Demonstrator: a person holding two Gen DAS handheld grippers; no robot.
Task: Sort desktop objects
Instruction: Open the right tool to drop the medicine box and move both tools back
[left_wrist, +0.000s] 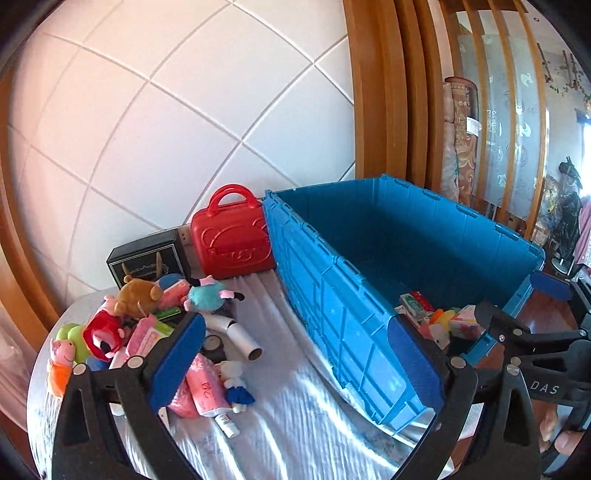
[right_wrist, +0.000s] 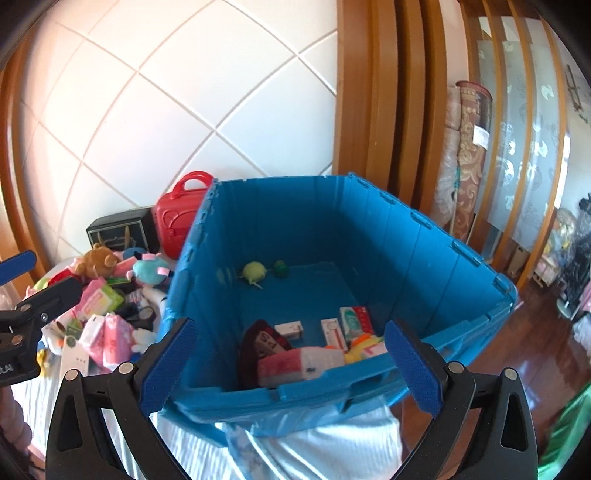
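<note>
- The left gripper (left_wrist: 295, 365), black-framed with blue pads, has its jaws wide apart with nothing between them; it hangs over the pale striped tablecloth (left_wrist: 310, 417), between the toy heap and the bin.
- The right gripper (right_wrist: 290, 363), of the same make, also stands with its jaws fully spread and empty, poised above the near rim of the large blue plastic storage bin (right_wrist: 436, 258).
- Inside the bin lie a pale green round soft toy (right_wrist: 254, 272) and a small dark green ball (right_wrist: 280, 267) near the far wall; nearer the front are small white-and-red cartons (right_wrist: 334, 328), a pink-and-white packet (right_wrist: 299, 363), a dark maroon item (right_wrist: 258, 343) and a yellow-orange plush (right_wrist: 364, 347).
- The unsorted heap sits on the table left of the bin: a brown teddy bear (left_wrist: 138, 295), a teal plush doll (left_wrist: 207, 297), a red plush (left_wrist: 103, 332), a pink pig plush (left_wrist: 61, 363), pink tissue packets (left_wrist: 201, 384) and a white cardboard tube (left_wrist: 240, 338).
- A red plastic toy suitcase with a handle (left_wrist: 231, 240) stands against the bin's outer wall, beside a black box (left_wrist: 147, 258) whose print is too blurred to read.
- White diagonally tiled wall (left_wrist: 177, 122) and wooden door frames (left_wrist: 380, 92) rise behind.
</note>
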